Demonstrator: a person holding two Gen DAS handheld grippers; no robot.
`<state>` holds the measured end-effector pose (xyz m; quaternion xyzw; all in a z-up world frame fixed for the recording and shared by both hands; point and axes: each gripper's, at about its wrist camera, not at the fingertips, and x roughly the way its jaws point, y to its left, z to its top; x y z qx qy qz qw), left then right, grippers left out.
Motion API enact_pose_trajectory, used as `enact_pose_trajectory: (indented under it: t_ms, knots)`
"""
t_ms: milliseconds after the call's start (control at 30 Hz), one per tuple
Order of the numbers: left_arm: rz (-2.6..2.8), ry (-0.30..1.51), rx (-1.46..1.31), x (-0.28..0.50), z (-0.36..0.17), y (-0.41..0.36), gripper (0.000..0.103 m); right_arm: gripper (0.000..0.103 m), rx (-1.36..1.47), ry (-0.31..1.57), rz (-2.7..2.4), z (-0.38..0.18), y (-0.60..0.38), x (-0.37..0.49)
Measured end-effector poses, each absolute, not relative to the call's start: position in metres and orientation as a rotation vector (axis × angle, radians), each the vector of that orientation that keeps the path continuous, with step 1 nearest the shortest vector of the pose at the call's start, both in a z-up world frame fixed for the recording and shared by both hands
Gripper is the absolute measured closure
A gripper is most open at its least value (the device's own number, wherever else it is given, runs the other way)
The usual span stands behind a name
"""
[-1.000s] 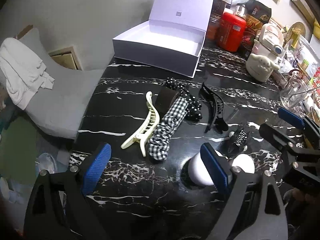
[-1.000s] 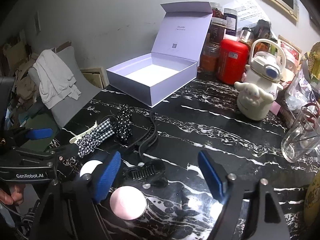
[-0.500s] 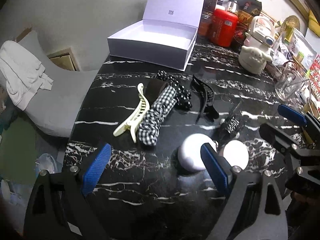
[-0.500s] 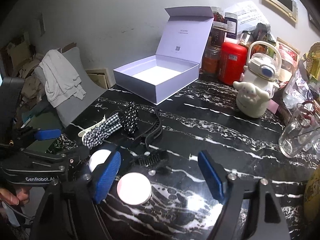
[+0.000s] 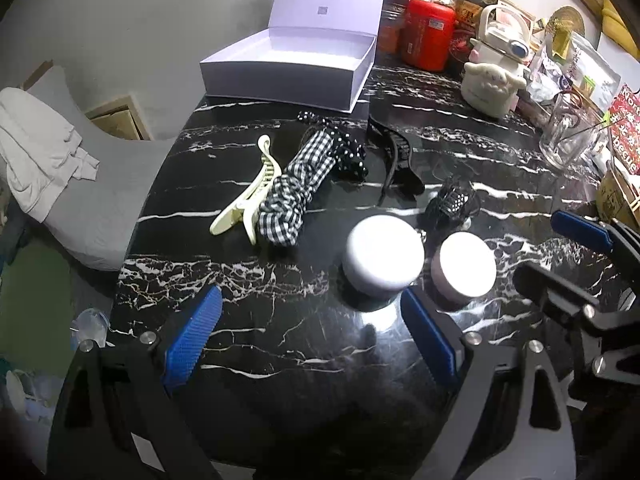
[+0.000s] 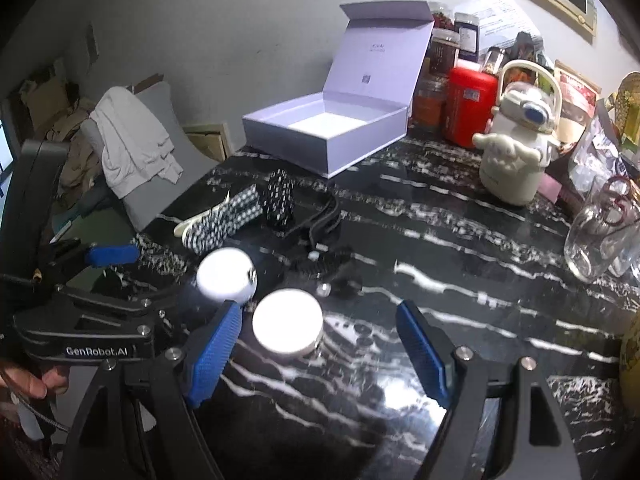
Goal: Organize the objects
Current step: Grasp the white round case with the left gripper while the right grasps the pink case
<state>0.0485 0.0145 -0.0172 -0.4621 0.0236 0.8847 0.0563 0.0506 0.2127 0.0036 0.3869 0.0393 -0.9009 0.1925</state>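
Observation:
On the black marble table lie a cream hair clip, a gingham scrunchie, a polka-dot scrunchie, a long black claw clip and a small black claw clip. A white round jar and a pinkish round jar stand side by side. My left gripper is open, with the white jar just beyond its right fingertip. My right gripper is open; the pinkish jar sits just ahead between its fingers, untouched. An open, empty lavender box stands at the back.
Behind the box stand a red canister, jars and a cream character-shaped jug. A glass jar is at the right. A grey chair with a white cloth stands left of the table. A person's hand holds the left gripper.
Both grippers have drawn back toward the table's near edge; the jars and hair things now sit farther ahead of the fingertips. Nothing on the table has moved.

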Motion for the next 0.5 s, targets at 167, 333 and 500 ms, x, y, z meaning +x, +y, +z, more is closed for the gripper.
enact_pose_trajectory:
  t_ms: [167, 333, 500]
  knots:
    - [2.633, 0.013, -1.398, 0.046, -0.024, 0.014, 0.012, 0.022, 1.112, 0.089, -2.490, -0.007, 0.212, 0.050]
    - [2.599, -0.007, -1.359, 0.040, -0.027, 0.018, 0.012, 0.022, 1.139, 0.049, -2.439, -0.016, 0.213, 0.042]
    - [2.573, 0.063, -1.361, 0.030, -0.031, 0.026, 0.015, 0.031, 1.191, 0.047, -2.380, -0.029, 0.209, 0.029]
